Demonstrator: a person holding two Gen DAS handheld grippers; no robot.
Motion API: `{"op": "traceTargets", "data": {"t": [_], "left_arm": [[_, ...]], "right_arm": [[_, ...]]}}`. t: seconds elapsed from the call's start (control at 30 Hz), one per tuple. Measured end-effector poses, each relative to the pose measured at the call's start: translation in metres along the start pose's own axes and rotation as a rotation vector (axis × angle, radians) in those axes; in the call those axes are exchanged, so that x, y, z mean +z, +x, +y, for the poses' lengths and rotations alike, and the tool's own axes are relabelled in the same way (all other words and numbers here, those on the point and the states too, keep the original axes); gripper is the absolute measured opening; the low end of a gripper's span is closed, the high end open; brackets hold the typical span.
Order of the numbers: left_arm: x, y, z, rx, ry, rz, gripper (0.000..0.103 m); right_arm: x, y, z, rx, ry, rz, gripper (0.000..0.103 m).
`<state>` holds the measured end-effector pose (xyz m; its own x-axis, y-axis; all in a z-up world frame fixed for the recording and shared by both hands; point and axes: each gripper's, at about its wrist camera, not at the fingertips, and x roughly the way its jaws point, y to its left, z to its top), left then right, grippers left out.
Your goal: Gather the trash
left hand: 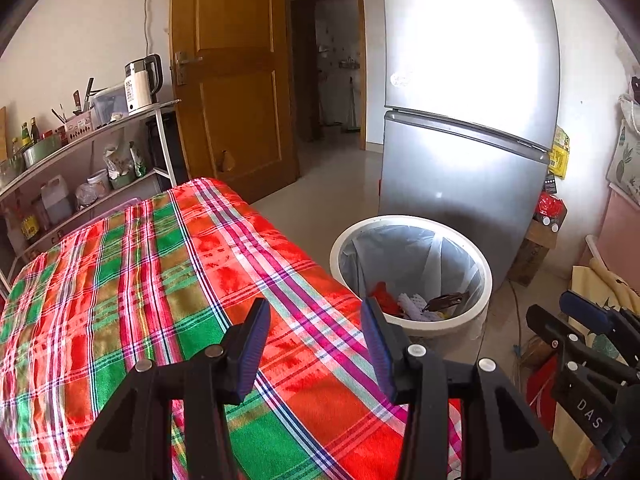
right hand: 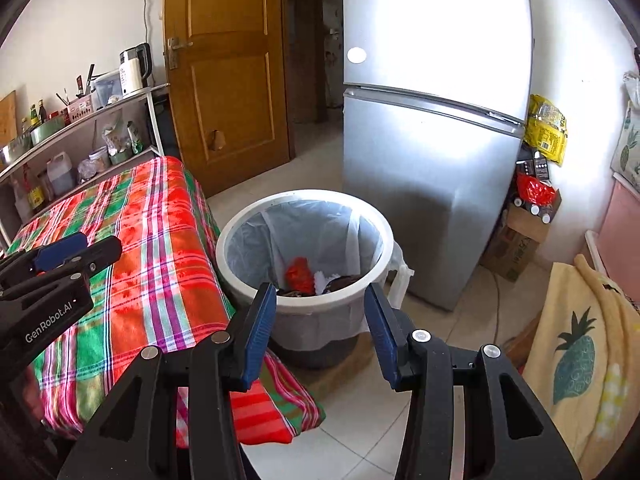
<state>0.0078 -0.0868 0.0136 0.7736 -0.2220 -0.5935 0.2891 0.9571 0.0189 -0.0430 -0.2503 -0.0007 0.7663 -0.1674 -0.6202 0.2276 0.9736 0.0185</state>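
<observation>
A white round trash bin (left hand: 412, 228) (right hand: 304, 200) with a clear liner stands on the floor between the table and the fridge. Inside lie red, white and dark scraps of trash (left hand: 416, 302) (right hand: 308, 276). My left gripper (left hand: 316, 312) hangs open over the plaid tablecloth (left hand: 168, 280) near the table's right edge, with nothing between its blue pads. My right gripper (right hand: 320, 296) is open and empty too, in front of the bin's near rim. Each gripper shows at the edge of the other's view: the right gripper (left hand: 580, 320) and the left gripper (right hand: 72, 252).
A silver fridge (left hand: 468, 120) (right hand: 436, 120) stands right behind the bin. A wooden door (left hand: 232, 72) and a shelf with a kettle (left hand: 142, 84) and bottles lie beyond the table. Cardboard boxes (right hand: 516, 244) and a yellow pineapple cloth (right hand: 580, 352) sit on the right.
</observation>
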Motion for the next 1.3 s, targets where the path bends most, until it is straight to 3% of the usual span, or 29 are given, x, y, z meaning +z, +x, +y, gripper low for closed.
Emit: {"op": "traceTargets", "data": {"t": [1.3], "left_arm": [[-0.0030, 0.0092, -0.0031, 0.002, 0.009, 0.025, 0.047]], "right_arm": [[-0.0004, 0.0045, 0.0028, 0.002, 0.001, 0.009, 0.047]]}}
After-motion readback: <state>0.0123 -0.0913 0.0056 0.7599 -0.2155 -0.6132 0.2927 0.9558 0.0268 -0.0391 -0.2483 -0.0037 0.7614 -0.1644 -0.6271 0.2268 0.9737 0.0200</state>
